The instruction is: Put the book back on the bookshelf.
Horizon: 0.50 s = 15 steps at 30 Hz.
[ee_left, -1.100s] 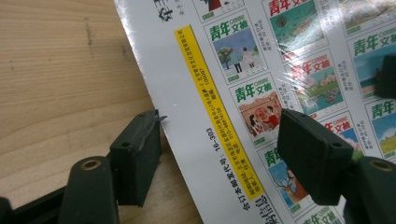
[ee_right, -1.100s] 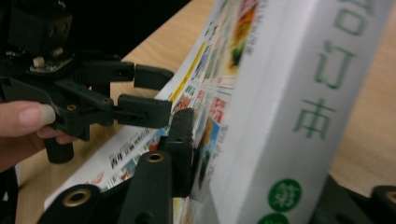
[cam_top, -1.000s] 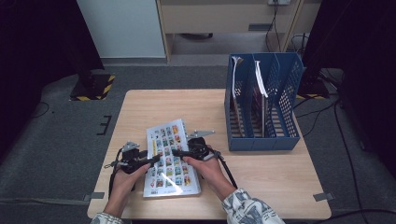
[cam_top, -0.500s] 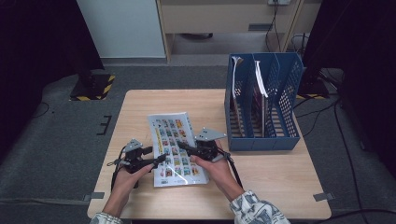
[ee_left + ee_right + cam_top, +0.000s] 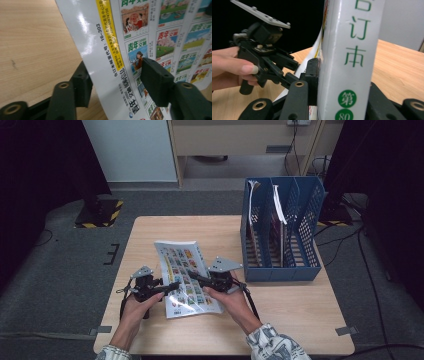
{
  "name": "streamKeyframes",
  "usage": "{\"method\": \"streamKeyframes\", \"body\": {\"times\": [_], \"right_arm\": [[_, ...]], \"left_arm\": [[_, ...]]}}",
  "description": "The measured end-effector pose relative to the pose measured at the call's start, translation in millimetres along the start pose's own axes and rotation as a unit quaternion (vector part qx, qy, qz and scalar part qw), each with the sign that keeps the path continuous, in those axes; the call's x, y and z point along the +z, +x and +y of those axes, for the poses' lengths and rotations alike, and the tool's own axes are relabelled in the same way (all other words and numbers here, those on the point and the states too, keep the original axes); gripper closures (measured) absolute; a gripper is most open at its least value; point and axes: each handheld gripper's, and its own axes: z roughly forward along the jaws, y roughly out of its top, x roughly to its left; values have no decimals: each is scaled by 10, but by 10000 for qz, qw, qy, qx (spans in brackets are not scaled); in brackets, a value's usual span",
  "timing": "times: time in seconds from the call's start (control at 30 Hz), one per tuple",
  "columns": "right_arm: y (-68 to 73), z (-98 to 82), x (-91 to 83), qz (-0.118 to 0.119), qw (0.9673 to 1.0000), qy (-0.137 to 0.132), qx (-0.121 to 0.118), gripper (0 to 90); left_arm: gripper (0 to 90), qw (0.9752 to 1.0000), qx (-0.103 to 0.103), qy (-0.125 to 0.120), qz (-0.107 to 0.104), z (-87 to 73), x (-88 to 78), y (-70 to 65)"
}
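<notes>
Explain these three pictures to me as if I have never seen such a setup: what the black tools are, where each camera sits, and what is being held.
A person sits at a wooden table and holds a hand-held two-jaw tool in each hand. The wide picture comes from a camera above; the two close-ups come from cameras riding on each tool.

The right gripper clamps the thick spine of a magazine, lifting that edge. The left gripper has just been closing, its jaws astride the cover's other edge; the pads do not visibly press yet.

A blue file rack with papers stands on the table's right.
</notes>
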Motion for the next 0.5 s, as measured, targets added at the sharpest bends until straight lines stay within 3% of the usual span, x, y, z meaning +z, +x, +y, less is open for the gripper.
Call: {"method": "streamKeyframes", "body": {"times": [0.13, 0.17, 0.2, 0.3, 0.37, 0.4, 0.5], "right_arm": [[-36, 12, -21, -48, 10000, -18, -20, 724], [-60, 15, -33, -49, 10000, -47, -21, 728], [-65, 18, -37, -62, 10000, -48, -48, 728], [-85, 59, -47, -142, 9997, -84, -180, 732], [-94, 76, -48, -153, 9996, -123, -195, 732], [-113, 110, -52, -166, 9995, -164, -193, 732], [-113, 126, -54, -183, 9992, -195, -291, 732]], "left_arm": [[555, 9999, 52, -104, 39, 34, -46, -24], [575, 9996, 193, -190, 10, 62, -45, -56], [580, 9994, 245, -171, 197, 76, -64, -72], [602, 9980, 421, -299, 358, 117, -87, -106], [613, 9961, 547, -475, 509, 157, -117, -129], [640, 9941, 630, -635, 611, 183, -147, -143], [657, 9884, 977, -754, 882, 208, -190, -202]]}}
